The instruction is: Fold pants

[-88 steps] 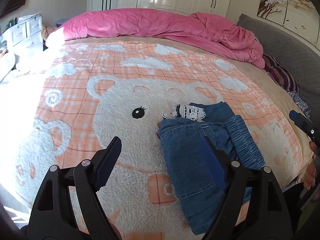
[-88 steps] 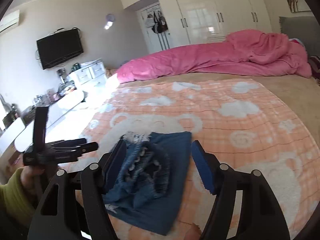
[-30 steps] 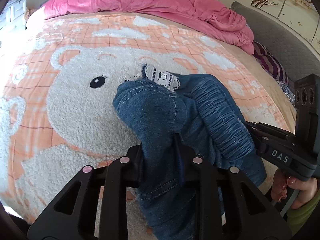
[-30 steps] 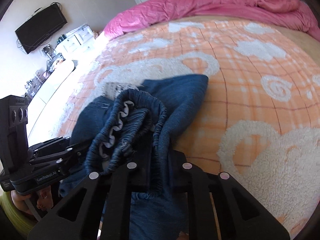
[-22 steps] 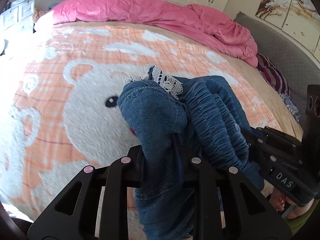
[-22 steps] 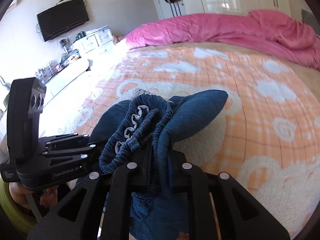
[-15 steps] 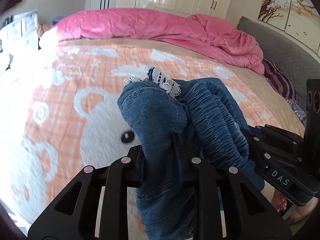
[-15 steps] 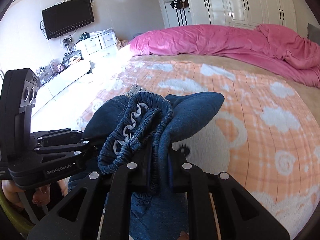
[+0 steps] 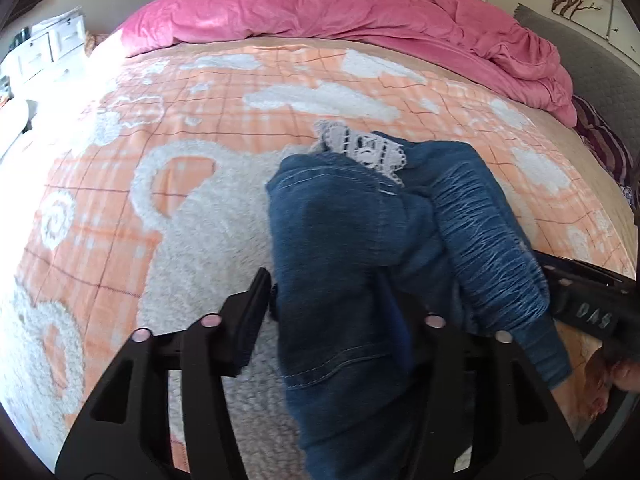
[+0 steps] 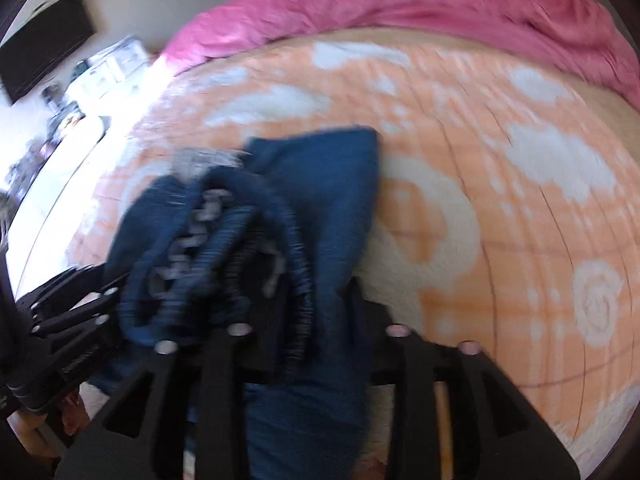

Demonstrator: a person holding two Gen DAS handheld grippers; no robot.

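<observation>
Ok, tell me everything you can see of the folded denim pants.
The denim pants are dark blue, folded into a bundle on the bear-print blanket. A ruched elastic waistband runs along one side; white lace trim peeks out at the far end. Pale stitching marks the seams. The left gripper and right gripper straddle the near edge, jaws opening with the cloth between them.
</observation>
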